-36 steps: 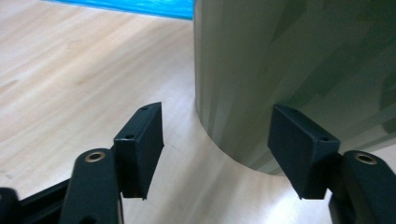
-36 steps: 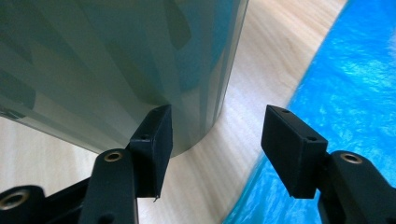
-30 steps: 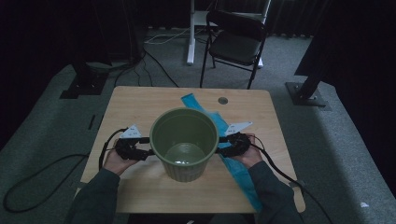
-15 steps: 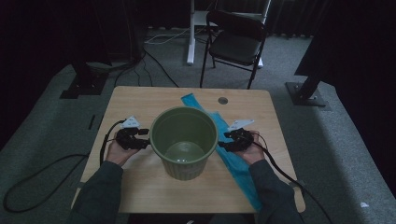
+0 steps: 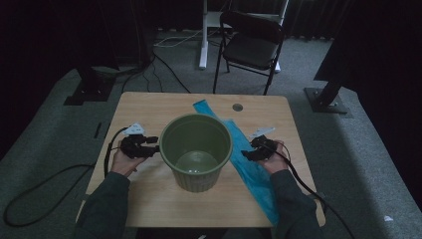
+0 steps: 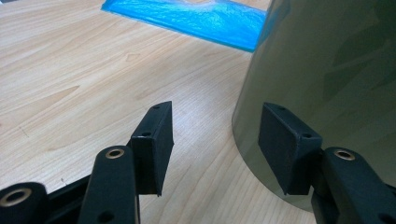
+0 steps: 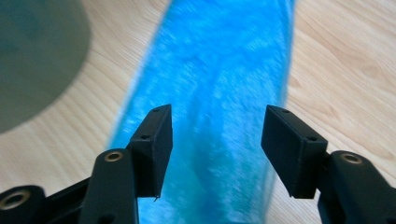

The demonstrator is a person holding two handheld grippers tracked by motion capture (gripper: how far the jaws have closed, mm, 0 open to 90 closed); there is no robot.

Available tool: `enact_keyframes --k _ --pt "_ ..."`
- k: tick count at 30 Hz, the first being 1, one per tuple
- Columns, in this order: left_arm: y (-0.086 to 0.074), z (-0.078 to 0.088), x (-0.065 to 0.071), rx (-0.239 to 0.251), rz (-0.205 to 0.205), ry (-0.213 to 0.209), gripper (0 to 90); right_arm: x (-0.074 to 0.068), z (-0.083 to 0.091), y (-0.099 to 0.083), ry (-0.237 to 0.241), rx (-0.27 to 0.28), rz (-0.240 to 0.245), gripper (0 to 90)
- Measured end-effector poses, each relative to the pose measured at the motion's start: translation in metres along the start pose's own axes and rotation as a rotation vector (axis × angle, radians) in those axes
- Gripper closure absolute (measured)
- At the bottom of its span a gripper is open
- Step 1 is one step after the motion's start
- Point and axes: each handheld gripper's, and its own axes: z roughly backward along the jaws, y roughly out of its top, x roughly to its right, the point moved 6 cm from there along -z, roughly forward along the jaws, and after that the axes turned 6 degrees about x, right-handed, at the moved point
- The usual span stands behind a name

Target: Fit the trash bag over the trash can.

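Note:
A green plastic bucket (image 5: 196, 149) stands upright in the middle of the wooden table (image 5: 149, 107), and its wall (image 6: 327, 60) rises at the right of the left gripper view. A long blue plastic bag (image 5: 251, 169) lies flat, slanting from behind the bucket to the table's near right edge. My left gripper (image 5: 153, 148) (image 6: 217, 116) is open beside the bucket's left wall. Its jaws have just been closing over bare table, with one pad (image 6: 285, 144) close to the wall. My right gripper (image 5: 247, 155) (image 7: 217, 116) hovers open over the blue bag (image 7: 219, 70). Its jaws have just been opening, with nothing gripped.
A round cable hole (image 5: 237, 107) sits at the table's far side. Beyond the table stand a black folding chair (image 5: 251, 45) and a white stand leg (image 5: 203, 35). Cables trail from both grippers off the table to the floor.
The left hand has slid a little away from the near edge, alongside the bucket. The right hand has dropped lower over the blue bag. The bucket and bag have not moved.

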Motion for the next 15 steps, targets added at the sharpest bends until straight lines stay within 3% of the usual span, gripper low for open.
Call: enact_keyframes --k 3,11,15 --pt "0.0 0.002 0.0 0.001 0.012 -0.022 46.9 0.005 -0.002 -0.006 -0.008 -0.024 -0.024 40.5" --pt "-0.001 0.003 0.001 0.0 0.01 -0.025 46.9 0.016 -0.007 -0.017 -0.024 -0.069 -0.08 36.5" --pt "0.0 0.004 0.002 0.003 0.01 -0.026 46.8 0.017 -0.012 -0.026 -0.027 -0.129 -0.089 30.5"
